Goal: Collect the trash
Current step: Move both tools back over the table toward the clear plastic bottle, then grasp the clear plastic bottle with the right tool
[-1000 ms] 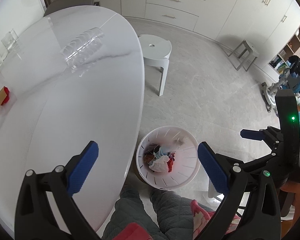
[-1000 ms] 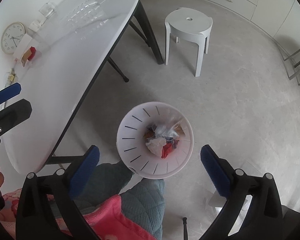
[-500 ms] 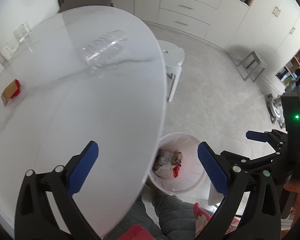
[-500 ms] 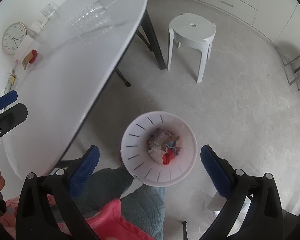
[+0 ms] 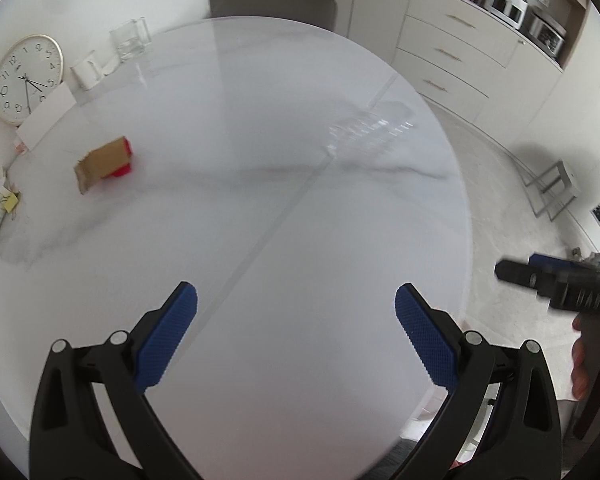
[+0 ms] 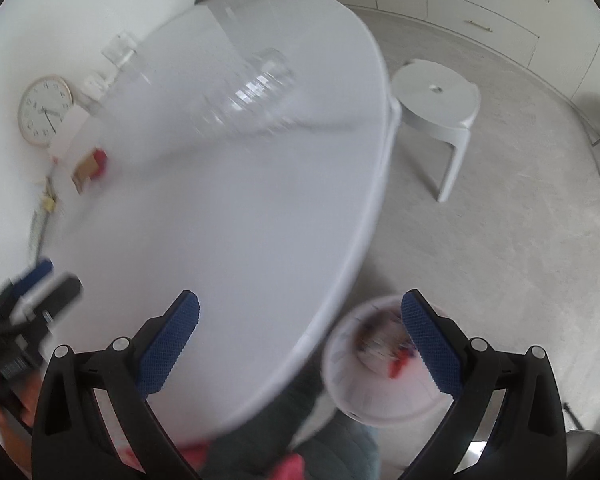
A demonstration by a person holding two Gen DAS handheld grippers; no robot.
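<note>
- The worktop (image 5: 260,208) carries two pieces of trash, well apart.
- The bin (image 6: 380,396) stands on the floor just off the worktop's near right edge, partly filled.
- The clear plastic bottle (image 5: 372,128) lies on its side near the far right edge; a clumsy nudge could roll it off.
- The red-and-cardboard scrap (image 5: 104,164) sits near the left edge.
- The left claw (image 5: 296,332) and right claw (image 6: 300,340) both gape wide, empty.
</note>
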